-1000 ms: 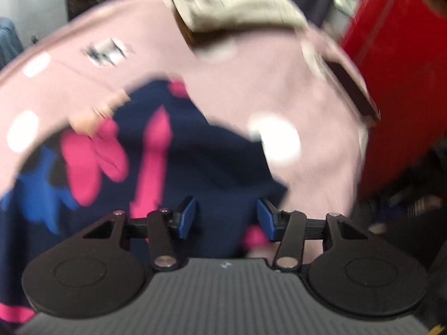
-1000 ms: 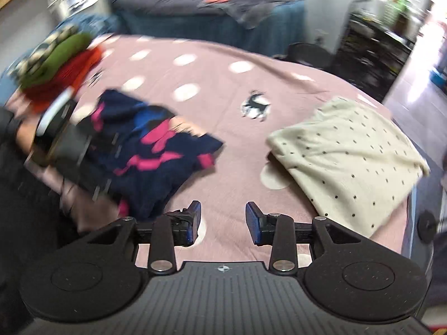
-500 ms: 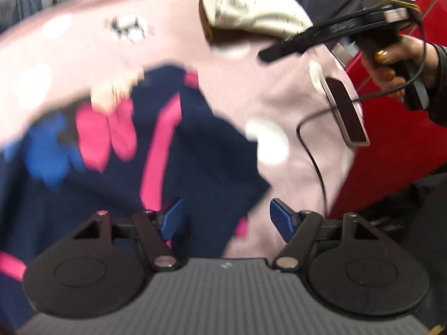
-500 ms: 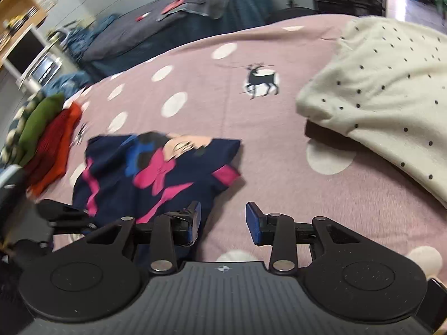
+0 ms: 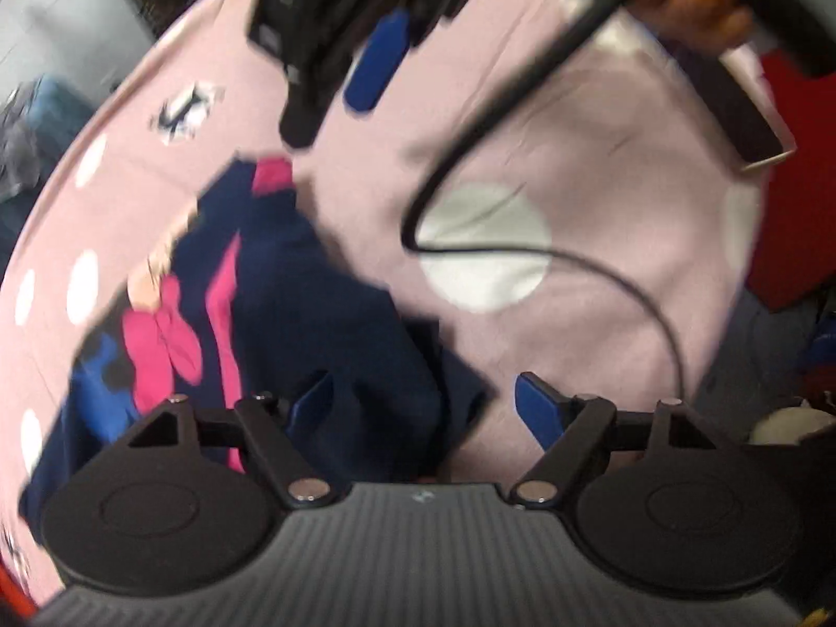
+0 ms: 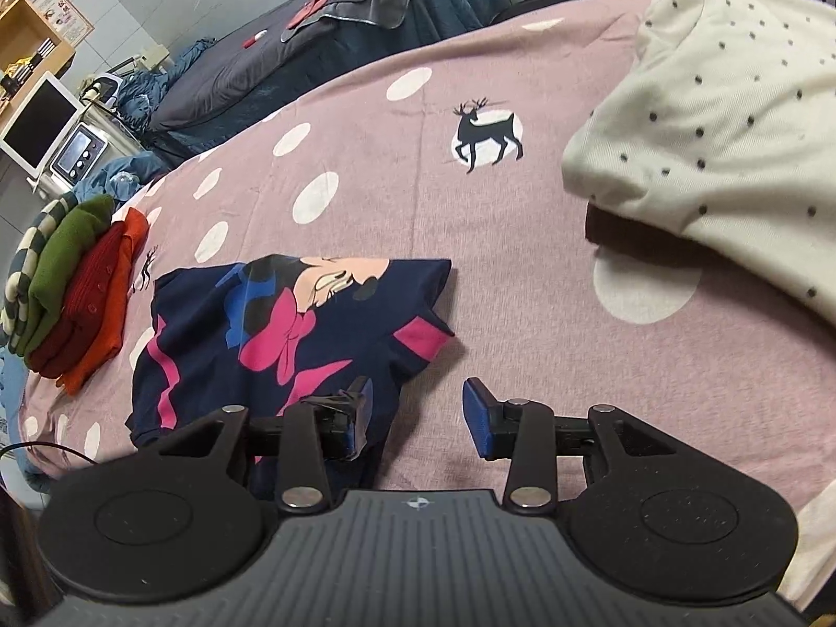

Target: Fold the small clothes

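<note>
A small navy shirt (image 6: 292, 329) with a pink bow cartoon print lies partly folded on the pink dotted bedsheet (image 6: 397, 193). It also shows in the left wrist view (image 5: 292, 313), blurred. My right gripper (image 6: 418, 413) is open and empty, low over the shirt's near right edge. My left gripper (image 5: 423, 405) is open wide and empty over the shirt's corner. The right gripper's blue finger (image 5: 379, 60) shows at the top of the left wrist view, above the shirt's far end.
A cream dotted garment (image 6: 731, 130) lies at the right. A stack of folded green, red and orange clothes (image 6: 73, 271) sits at the left edge of the bed. A black cable (image 5: 522, 240) trails across the sheet. A phone (image 5: 747, 125) lies at the bed's edge.
My left gripper has opened wider and swung over the shirt's corner. My right gripper has moved closer and lower toward the shirt's edge. The shirt lies flatter.
</note>
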